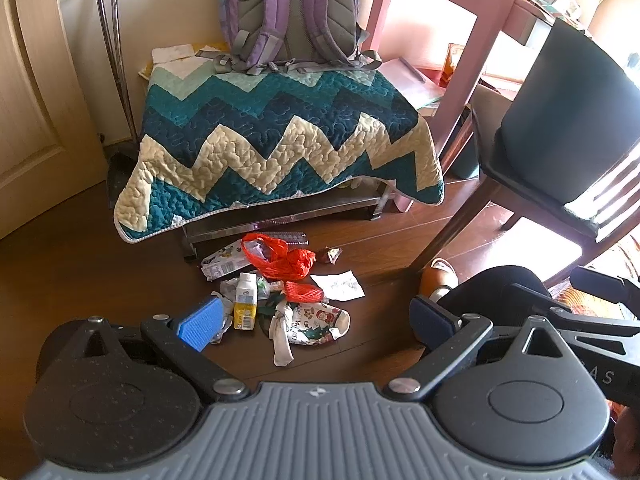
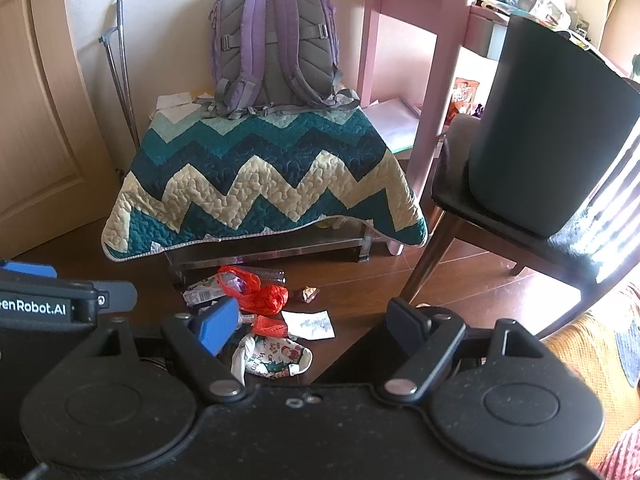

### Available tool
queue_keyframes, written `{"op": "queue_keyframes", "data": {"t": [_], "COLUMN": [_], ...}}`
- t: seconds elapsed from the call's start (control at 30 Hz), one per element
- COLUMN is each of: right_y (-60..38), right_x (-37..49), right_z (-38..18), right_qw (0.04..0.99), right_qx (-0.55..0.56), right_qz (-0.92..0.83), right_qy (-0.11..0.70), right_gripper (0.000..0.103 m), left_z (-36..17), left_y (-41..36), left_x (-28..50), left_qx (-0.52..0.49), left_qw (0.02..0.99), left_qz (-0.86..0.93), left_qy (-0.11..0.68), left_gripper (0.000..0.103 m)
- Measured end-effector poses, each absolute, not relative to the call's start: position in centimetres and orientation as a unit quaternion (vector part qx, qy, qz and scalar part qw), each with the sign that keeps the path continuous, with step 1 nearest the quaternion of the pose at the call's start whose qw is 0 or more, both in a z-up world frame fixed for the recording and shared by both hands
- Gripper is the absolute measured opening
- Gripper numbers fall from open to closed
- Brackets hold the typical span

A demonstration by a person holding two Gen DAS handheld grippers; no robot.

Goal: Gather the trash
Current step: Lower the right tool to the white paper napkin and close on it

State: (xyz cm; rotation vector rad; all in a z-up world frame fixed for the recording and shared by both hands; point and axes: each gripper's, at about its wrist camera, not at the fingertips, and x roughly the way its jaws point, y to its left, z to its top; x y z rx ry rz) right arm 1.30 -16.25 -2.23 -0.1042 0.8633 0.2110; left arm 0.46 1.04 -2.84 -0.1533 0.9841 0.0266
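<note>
A heap of trash lies on the dark wood floor in front of a quilt-covered bench. It holds a red plastic bag (image 1: 280, 258), a small yellow and white carton (image 1: 245, 301), a knotted white printed bag (image 1: 316, 322), a white paper slip (image 1: 338, 285) and a crumpled foil wrapper (image 1: 332, 255). My left gripper (image 1: 316, 322) hangs open above the near side of the heap, nothing between its blue pads. My right gripper (image 2: 312, 326) is open too, above and short of the heap; the red bag (image 2: 256, 294) and printed bag (image 2: 276, 356) show between its fingers.
A low bench under a teal zigzag quilt (image 1: 272, 136) carries a purple backpack (image 1: 290, 12). A dark chair (image 1: 532, 168) with a black bin (image 2: 548, 128) on its seat stands right, beside a pink desk (image 1: 436, 40). A door (image 1: 28, 100) is on the left.
</note>
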Motion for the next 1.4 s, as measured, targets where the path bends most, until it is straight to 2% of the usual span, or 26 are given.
{"op": "queue_keyframes", "data": {"t": [0.33,0.63,1.1,1.4], "right_y": [-15.8,-13.8,-10.8,-10.5], "right_x": [5.9,15.0,29.7,34.1], "right_z": [-4.2,-10.5,-28.1,-39.6], "right_qw": [0.893,0.874,0.791,0.718], "right_qx": [-0.052,-0.035,-0.004,0.038], "right_qz": [0.102,0.158,0.131,0.087], "right_qy": [0.436,0.459,0.598,0.689], "right_gripper": [0.081,0.081,0.081,0.079], "left_z": [-5.4,-11.5,-29.0,-40.5], "left_y": [5.2,11.2,9.6,9.6], "left_x": [4.8,12.4,19.3,21.5], "left_qx": [-0.105,-0.077,-0.119,-0.164], "left_qw": [0.878,0.874,0.792,0.728], "left_qz": [0.037,0.091,0.073,0.065], "left_qy": [0.465,0.471,0.595,0.663], "left_gripper": [0.1,0.1,0.1,0.1]}}
